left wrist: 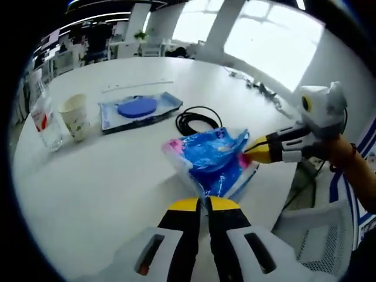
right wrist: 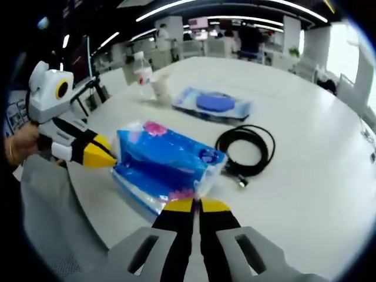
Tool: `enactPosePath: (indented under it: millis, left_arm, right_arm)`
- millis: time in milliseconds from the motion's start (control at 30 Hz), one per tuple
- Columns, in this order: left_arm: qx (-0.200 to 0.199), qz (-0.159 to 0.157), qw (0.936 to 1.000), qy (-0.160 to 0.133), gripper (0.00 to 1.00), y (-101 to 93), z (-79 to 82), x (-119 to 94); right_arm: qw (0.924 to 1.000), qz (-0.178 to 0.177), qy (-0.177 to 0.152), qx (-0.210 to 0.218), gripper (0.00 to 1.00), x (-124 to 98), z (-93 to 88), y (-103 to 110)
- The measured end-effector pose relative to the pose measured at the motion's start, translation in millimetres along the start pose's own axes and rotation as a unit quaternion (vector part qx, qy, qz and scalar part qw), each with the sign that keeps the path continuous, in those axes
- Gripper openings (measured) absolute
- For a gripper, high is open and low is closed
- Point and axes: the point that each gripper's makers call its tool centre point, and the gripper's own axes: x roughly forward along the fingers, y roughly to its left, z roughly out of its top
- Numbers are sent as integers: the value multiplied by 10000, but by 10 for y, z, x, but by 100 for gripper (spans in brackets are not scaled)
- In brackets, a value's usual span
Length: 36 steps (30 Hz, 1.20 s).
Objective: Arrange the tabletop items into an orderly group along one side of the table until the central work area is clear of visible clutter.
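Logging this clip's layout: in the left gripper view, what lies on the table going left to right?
Water bottle → paper cup → wipes pack with blue lid → black cable coil → the other tool, at the right end of the blue plastic pack.

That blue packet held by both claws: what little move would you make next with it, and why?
Probably carry the packet toward the far side and set it by the cup, bottle and blue tray. The left claw and right claw both pinch its edges, so it looks ready to lift, and those items already sit grouped together. The cable stays loose nearby.
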Motion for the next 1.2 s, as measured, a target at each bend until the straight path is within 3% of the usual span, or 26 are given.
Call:
enactPosePath:
  millis: [333,633,1200]
  left_arm:
    - [157,-75,9998,-55,3,-32,258,111]
    - [4,-163,9997,-165,3,-39,443,228]
    - [-65,-300,9984,-469,3,41,1034,567]
  right_arm:
    - [9999,-147,-67,2,0,-74,167,-191]
    - [9997,-221,-38,38,0,-137,349,-356]
    - [9987,-489,-165,32,0,-85,687,-848]
